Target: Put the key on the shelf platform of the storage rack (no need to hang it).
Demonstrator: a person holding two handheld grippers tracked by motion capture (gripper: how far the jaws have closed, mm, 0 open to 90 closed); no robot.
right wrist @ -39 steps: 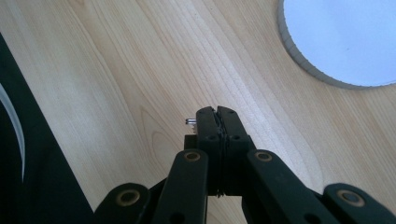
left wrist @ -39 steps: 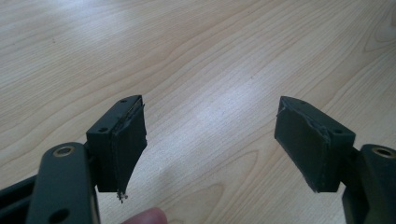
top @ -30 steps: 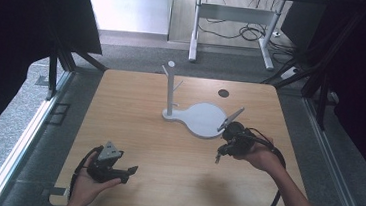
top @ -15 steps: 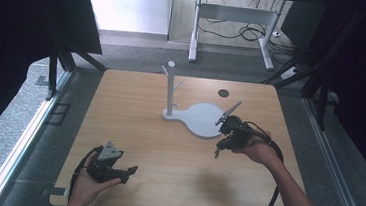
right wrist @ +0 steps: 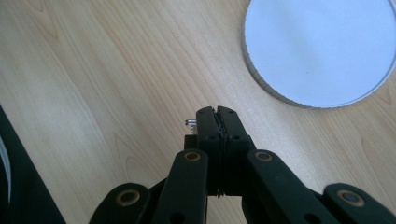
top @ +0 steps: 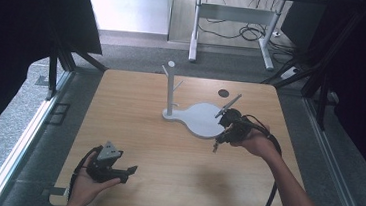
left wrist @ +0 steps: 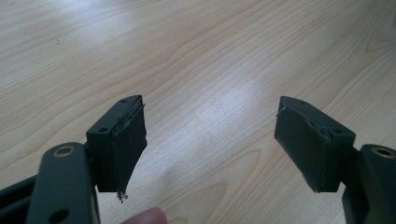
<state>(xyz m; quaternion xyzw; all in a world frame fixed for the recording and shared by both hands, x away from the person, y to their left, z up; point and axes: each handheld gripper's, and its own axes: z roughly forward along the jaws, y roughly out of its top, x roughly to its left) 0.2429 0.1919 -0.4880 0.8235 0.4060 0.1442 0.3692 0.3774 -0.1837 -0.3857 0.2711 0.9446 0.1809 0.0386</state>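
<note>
The wooden desk (top: 166, 152) takes up the middle of the room, with grey floor all round it and another desk's white legs (top: 196, 24) beyond its far edge, at twelve o'clock.

On the desk, a little toward one o'clock from its centre, lies a flat white base (top: 200, 118), its round part the widest. From its narrow end at about ten o'clock rises a thin white post (top: 171, 87) with short pegs branching off it. In the right gripper view the round rim of this base (right wrist: 322, 46) sits at one o'clock, near the jaws but apart from them.

The person's right hand (top: 258, 142) holds the right gripper (top: 215, 145) at the base's three o'clock edge, a cable trailing back along the forearm. Its jaws are clenched together; a small metallic bit (right wrist: 190, 122) pokes out beside the tips, too small to identify.

The left hand (top: 86, 185) holds the left gripper (top: 132, 169) at seven o'clock on the desk, well apart from the base. Its jaws stand wide and released over bare wood, and a fingertip (left wrist: 147, 217) shows at the bottom edge.

A small dark round mark (top: 223, 93) sits on the desk near the far edge, at one o'clock.
</note>
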